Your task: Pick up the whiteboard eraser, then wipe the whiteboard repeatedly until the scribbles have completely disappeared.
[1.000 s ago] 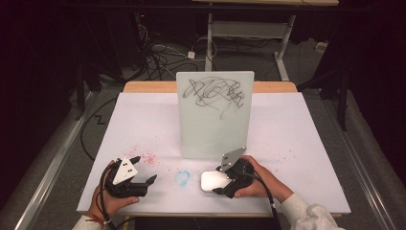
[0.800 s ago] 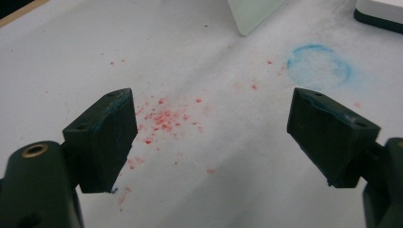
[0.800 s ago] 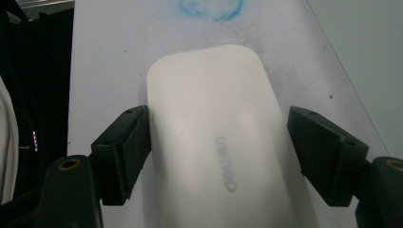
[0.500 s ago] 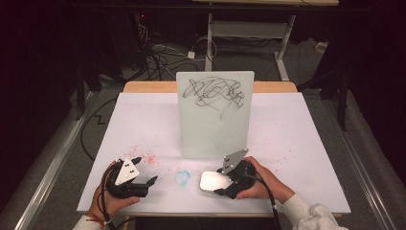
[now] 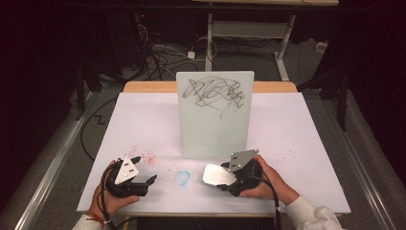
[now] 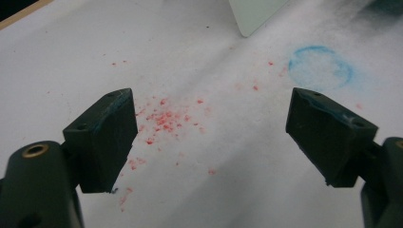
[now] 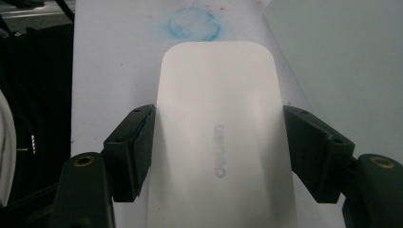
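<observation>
- The right gripper sits at the near right of the white counter, its two black jaws clamped on the long sides of a flat white rounded-rectangle eraser.
- In the right gripper view the eraser's long axis runs straight out along the jaws, its rounded far end pointing toward a smudged blue ring mark on the counter.
- In the high view the eraser juts leftward from the gripper, just above the counter's near edge, with the blue ring near its tip.
- Faint grey lettering runs along the eraser's length; it is too blurred to read.
- Just behind the gripper stands an upright pale-green glass board scribbled with black marker lines, no legible words.
- The left gripper rests at the near left, jaws wide apart and empty, over scattered red specks.
</observation>
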Tool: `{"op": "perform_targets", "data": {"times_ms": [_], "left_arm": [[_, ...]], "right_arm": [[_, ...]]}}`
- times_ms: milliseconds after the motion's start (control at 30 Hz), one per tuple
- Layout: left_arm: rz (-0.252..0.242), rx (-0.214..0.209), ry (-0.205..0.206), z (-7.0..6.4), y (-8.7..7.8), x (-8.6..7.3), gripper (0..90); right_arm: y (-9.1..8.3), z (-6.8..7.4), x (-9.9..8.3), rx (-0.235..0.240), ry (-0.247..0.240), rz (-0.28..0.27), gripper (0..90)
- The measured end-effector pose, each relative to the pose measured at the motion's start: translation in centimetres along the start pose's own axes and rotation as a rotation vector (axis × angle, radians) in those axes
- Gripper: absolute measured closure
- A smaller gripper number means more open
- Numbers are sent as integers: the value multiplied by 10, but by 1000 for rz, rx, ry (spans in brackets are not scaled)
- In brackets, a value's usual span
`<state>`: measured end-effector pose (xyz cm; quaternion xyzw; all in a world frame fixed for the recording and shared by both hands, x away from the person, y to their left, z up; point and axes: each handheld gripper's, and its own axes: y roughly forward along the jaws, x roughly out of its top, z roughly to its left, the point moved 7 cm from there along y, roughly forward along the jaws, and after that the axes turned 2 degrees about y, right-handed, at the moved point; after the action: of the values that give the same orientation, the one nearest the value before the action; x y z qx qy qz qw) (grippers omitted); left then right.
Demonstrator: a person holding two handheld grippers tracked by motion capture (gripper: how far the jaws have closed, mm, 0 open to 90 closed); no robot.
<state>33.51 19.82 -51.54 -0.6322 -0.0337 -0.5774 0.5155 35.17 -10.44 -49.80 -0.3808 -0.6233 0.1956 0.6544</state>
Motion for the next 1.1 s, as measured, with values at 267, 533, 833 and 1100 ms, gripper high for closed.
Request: {"op": "perform_targets", "data": {"times_ms": [267,533,833,1100], "left_arm": [[-2,-8,3,1,2,1,169],[-5,-10,4,1,3,2,171],[1,-11,10,1,5,2,175],[0,-18,19,-1,5,3,175]], "right_arm": [[-13,-9,1,-79,33,-54,311],[-31,-20,5,-194,59,-134,311],[-45,-33,9,-308,62,-186,311],[-64,-46,14,-430,57,-227,311]]}}
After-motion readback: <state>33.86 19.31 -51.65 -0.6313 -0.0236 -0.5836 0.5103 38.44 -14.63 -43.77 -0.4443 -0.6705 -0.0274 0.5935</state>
